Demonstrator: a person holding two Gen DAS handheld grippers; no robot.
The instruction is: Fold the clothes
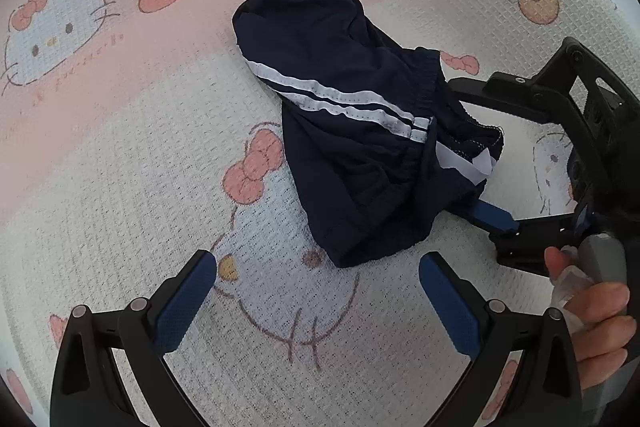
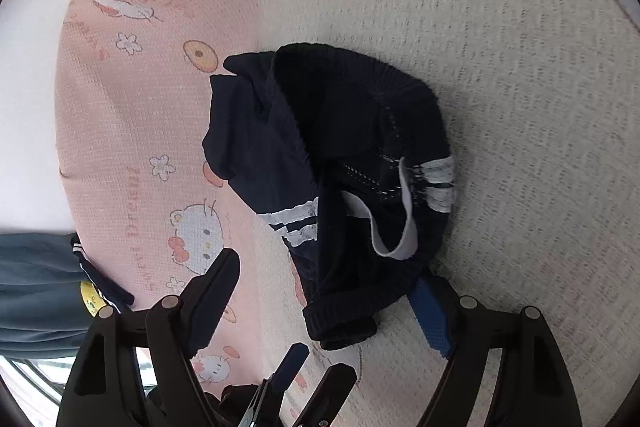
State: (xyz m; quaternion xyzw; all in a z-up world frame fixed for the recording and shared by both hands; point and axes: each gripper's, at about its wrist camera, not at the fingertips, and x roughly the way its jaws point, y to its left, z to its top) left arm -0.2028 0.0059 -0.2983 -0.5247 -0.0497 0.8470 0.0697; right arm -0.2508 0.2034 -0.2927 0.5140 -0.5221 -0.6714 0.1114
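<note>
A pair of navy shorts (image 1: 344,115) with white side stripes lies crumpled on a Hello Kitty blanket (image 1: 120,187). My left gripper (image 1: 320,291) is open just in front of the shorts' near hem, touching nothing. My right gripper (image 1: 488,155) comes in from the right, open, its fingers on either side of the waistband end. In the right wrist view the shorts (image 2: 320,147) lie between the spread fingers of the right gripper (image 2: 324,303), and the cloth covers the tip of the blue-padded right finger (image 2: 430,315). The jaws stand wide apart and have not closed on the fabric.
A hand (image 1: 596,323) holds the right gripper's grey handle at the right edge. A folded blue garment (image 2: 36,287) with a yellow patch sits at the blanket's left edge. The left gripper's fingers (image 2: 294,359) show low in the right wrist view. Blanket spreads all around.
</note>
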